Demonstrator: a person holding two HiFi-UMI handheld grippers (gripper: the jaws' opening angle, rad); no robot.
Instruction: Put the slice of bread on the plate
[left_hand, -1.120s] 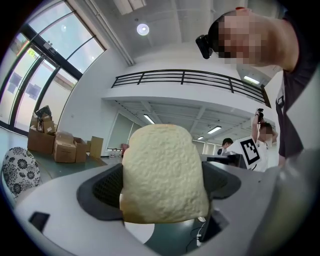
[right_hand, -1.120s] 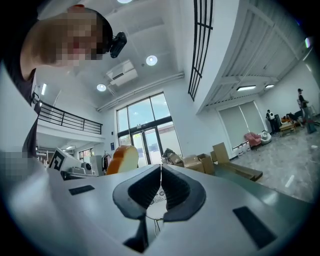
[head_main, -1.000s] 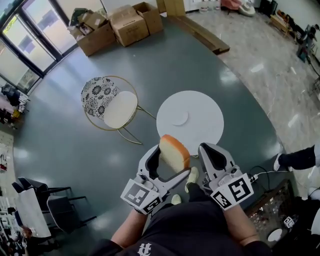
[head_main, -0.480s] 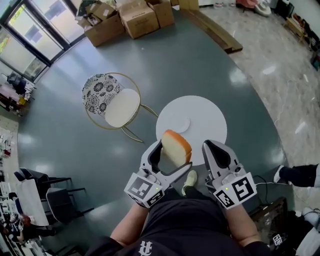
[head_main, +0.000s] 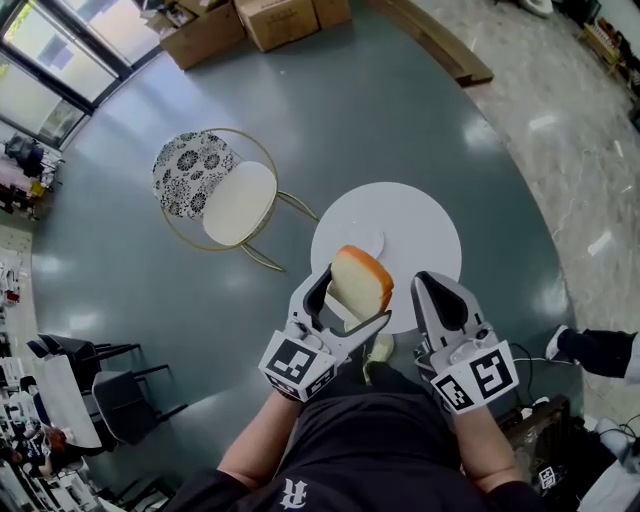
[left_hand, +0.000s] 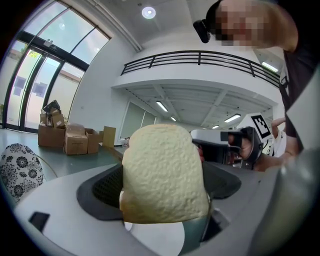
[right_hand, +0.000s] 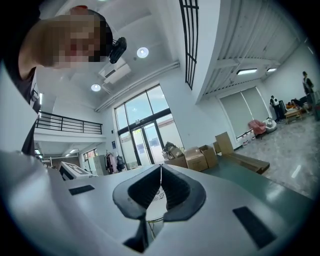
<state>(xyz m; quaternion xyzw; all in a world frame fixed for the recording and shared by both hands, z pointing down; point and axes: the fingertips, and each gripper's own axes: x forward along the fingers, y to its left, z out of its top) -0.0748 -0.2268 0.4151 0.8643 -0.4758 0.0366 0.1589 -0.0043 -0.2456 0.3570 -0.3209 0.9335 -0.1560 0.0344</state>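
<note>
A slice of bread (head_main: 361, 283) with an orange-brown crust stands upright between the jaws of my left gripper (head_main: 350, 301), which is shut on it. It hangs above the near edge of a round white table (head_main: 425, 217). A small white plate (head_main: 366, 243) lies on that table, just beyond the bread. In the left gripper view the pale crumb face of the bread (left_hand: 162, 175) fills the gap of the left gripper (left_hand: 165, 202). My right gripper (head_main: 441, 288) is to the right of the bread, shut with nothing in it; its jaws meet in the right gripper view (right_hand: 160, 172).
A gold-framed chair (head_main: 215, 195) with a patterned cushion stands left of the table. Cardboard boxes (head_main: 280, 15) and a long wooden plank (head_main: 440, 40) lie at the far side. Black chairs (head_main: 110, 400) stand at the lower left. Someone's leg and shoe (head_main: 590, 350) show at the right edge.
Both grippers and the bread have come closer to the white table; the bread now overlaps its near edge. Both grips are unchanged.
</note>
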